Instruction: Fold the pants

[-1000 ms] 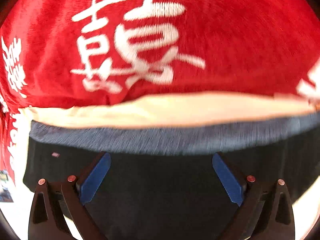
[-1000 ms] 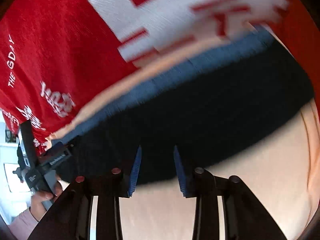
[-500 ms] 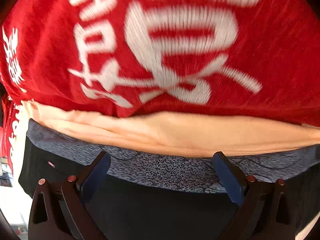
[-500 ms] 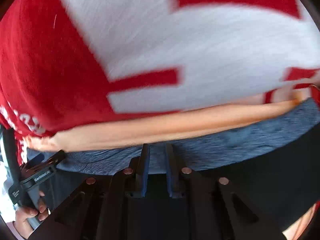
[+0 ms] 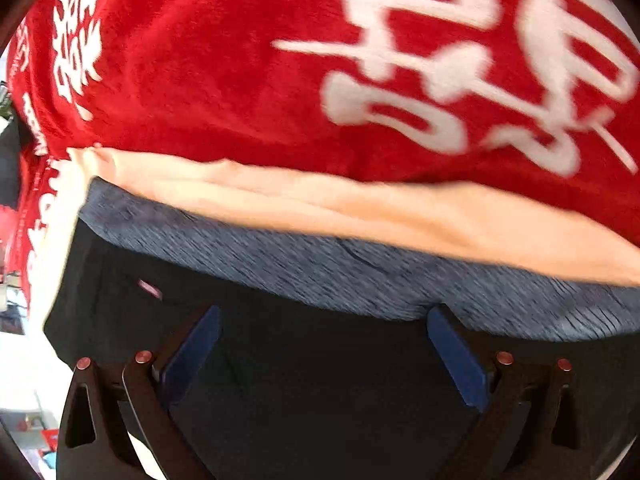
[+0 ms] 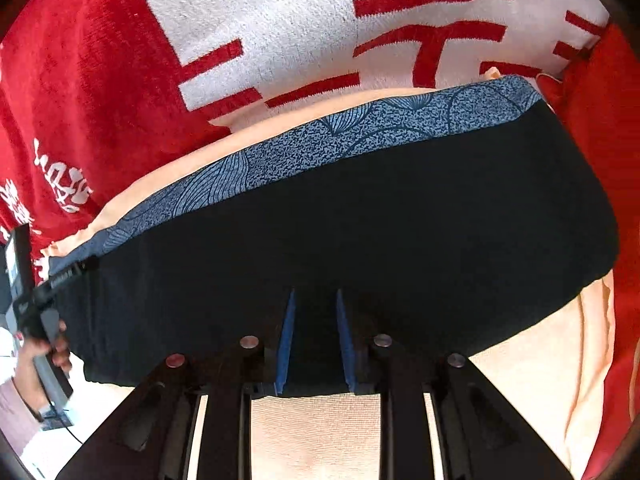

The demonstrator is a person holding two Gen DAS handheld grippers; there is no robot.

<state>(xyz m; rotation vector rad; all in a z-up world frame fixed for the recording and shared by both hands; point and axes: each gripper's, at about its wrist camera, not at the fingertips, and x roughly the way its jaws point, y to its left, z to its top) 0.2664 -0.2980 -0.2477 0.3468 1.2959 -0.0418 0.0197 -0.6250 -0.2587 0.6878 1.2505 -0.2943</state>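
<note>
Dark folded pants [image 6: 360, 216] with a blue patterned band [image 6: 360, 128] along the far edge lie flat on a peach sheet [image 6: 340, 432]. My right gripper [image 6: 315, 296] points down at the pants' near edge. Its jaws stand narrow and are opening; dark cloth lies between the blue pads [image 6: 286, 336], not visibly pinched. My left gripper [image 5: 322, 316] hangs wide open over the pants [image 5: 320, 380] near their left end, just short of the band [image 5: 320, 268], with nothing gripped. In the right wrist view, a person's hand [image 6: 60, 344] holds the left gripper at the pants' left end.
A red blanket with large white characters [image 5: 280, 60] [image 6: 100, 80] lies beyond the pants and covers the far part of the bed. More red cloth [image 6: 612, 160] lies along the right side. The peach sheet shows bare in front of the pants.
My right gripper closed narrower over the patterned band, then drew back to the pants' near edge and widened a little. My left gripper slid left along the band, still wide open.
</note>
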